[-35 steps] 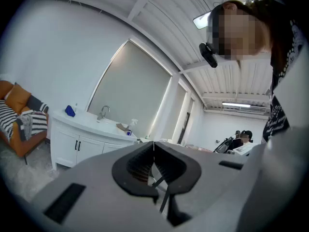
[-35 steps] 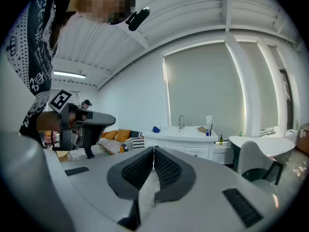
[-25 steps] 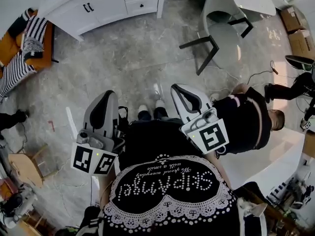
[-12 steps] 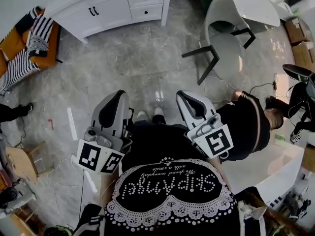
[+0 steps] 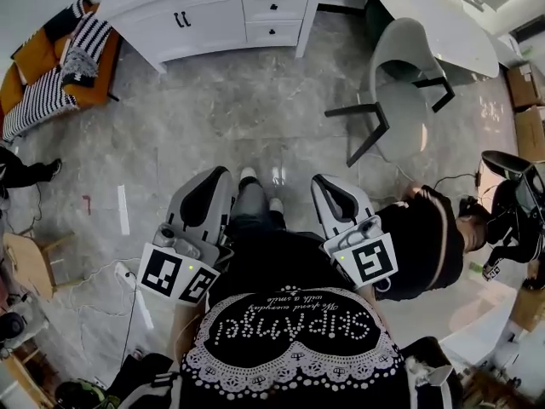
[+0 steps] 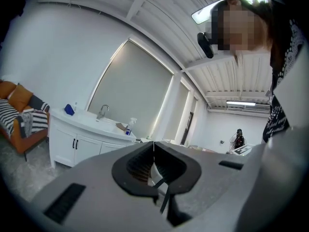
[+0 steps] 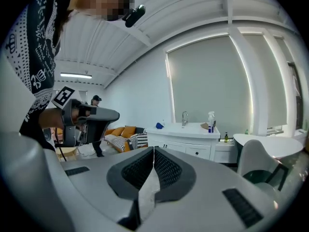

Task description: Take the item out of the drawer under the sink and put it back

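Drawers (image 5: pixel 274 20) under the sink sit in the white sink cabinet (image 5: pixel 213 20) at the far side of the room, both pushed fully in, with the cupboard doors (image 5: pixel 183 25) beside them shut too. The item itself is nowhere in view; my guess is that it lies inside one of those shut drawers, though I cannot tell which. A wide stretch of marble floor (image 5: pixel 213 118) lies between the person and the cabinet, so nothing of the task looks started.

The left gripper (image 5: pixel 221 177) is held out level in front of the body, its jaws pressed together with nothing between them. The right gripper (image 5: pixel 322 183) is the same: jaws together and empty.

Everything is left to do, as I judge it: reach the cabinet, pull a drawer open, lift the item out, set it back in and push the drawer shut. The way across looks clear, with a chair (image 5: pixel 400 83) off to the right.
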The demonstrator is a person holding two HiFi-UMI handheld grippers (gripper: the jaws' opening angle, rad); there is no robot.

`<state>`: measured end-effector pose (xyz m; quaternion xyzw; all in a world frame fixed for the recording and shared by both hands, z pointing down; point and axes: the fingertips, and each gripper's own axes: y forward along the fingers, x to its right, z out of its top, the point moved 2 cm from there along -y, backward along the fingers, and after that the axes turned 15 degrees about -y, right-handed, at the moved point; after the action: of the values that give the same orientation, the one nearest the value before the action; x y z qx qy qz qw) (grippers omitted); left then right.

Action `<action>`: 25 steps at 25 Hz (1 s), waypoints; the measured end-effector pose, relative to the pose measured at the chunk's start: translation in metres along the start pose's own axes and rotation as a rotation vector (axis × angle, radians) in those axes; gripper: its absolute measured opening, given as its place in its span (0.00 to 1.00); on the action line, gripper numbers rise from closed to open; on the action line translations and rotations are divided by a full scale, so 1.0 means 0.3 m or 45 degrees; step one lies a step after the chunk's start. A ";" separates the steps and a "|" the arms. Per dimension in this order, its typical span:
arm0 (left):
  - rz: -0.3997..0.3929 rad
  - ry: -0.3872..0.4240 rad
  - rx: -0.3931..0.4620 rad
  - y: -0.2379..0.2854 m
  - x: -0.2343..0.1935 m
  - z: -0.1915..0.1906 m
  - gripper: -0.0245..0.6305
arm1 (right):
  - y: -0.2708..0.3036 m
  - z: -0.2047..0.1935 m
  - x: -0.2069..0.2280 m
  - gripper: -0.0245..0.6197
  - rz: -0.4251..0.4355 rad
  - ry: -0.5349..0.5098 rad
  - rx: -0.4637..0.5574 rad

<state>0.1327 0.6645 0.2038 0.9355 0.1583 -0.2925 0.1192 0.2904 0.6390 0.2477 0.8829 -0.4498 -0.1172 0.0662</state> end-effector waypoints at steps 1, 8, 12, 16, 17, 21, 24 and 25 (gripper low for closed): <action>0.002 -0.001 -0.003 0.009 -0.014 0.001 0.05 | 0.015 -0.003 0.005 0.07 0.000 0.005 -0.001; -0.045 0.013 0.013 0.102 -0.096 0.115 0.05 | 0.159 0.036 0.067 0.07 -0.042 -0.026 -0.013; -0.075 0.039 0.006 0.163 -0.154 0.222 0.05 | 0.271 0.116 0.107 0.07 -0.078 -0.042 0.015; -0.115 0.046 -0.014 0.221 -0.210 0.314 0.05 | 0.366 0.182 0.135 0.07 -0.119 -0.045 0.023; -0.124 0.043 -0.017 0.233 -0.225 0.326 0.05 | 0.384 0.189 0.136 0.07 -0.125 -0.047 0.020; -0.159 0.024 -0.043 0.280 -0.289 0.356 0.05 | 0.453 0.187 0.136 0.07 -0.156 -0.050 -0.011; -0.206 0.032 -0.055 0.312 -0.305 0.392 0.05 | 0.501 0.208 0.149 0.07 -0.182 -0.046 -0.003; -0.215 0.036 -0.062 0.321 -0.312 0.400 0.05 | 0.515 0.212 0.153 0.07 -0.187 -0.045 -0.003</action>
<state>0.0338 0.5168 0.1752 0.9197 0.2453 -0.2843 0.1145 0.1790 0.5105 0.2139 0.9112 -0.3850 -0.1379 0.0503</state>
